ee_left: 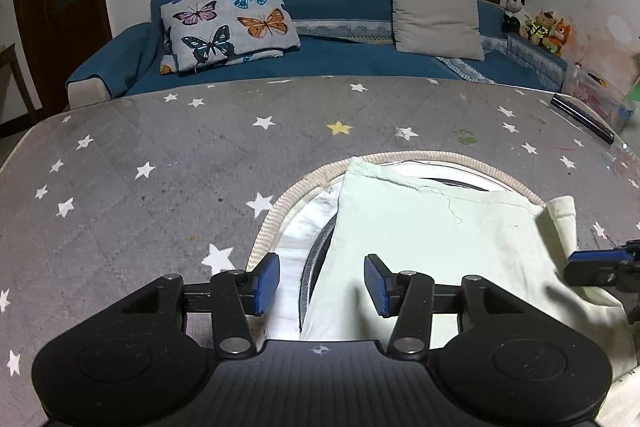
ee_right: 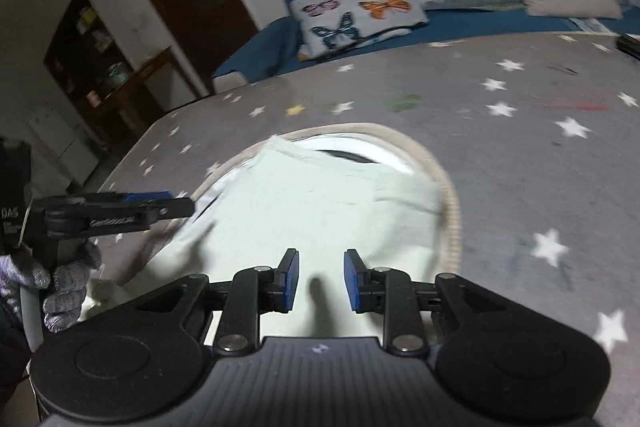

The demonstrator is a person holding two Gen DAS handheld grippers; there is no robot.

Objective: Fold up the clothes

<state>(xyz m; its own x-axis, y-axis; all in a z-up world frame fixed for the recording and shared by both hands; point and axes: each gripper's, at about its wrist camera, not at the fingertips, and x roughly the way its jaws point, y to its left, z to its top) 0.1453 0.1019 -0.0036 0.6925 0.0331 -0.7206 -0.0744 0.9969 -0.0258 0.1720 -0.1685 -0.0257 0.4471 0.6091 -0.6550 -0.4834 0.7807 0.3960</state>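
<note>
A pale folded garment (ee_left: 432,239) lies on the grey star-print table cover (ee_left: 140,155), under and ahead of both claws. The left gripper (ee_left: 322,285) hangs over its left edge, jaws well apart with nothing between them. The right gripper (ee_right: 318,281) hovers above the cloth's middle (this view is blurred), its jaws narrowly apart and empty.

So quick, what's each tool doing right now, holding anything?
Left tool: open, empty, over the garment.
Right tool: open, narrower, empty.
</note>
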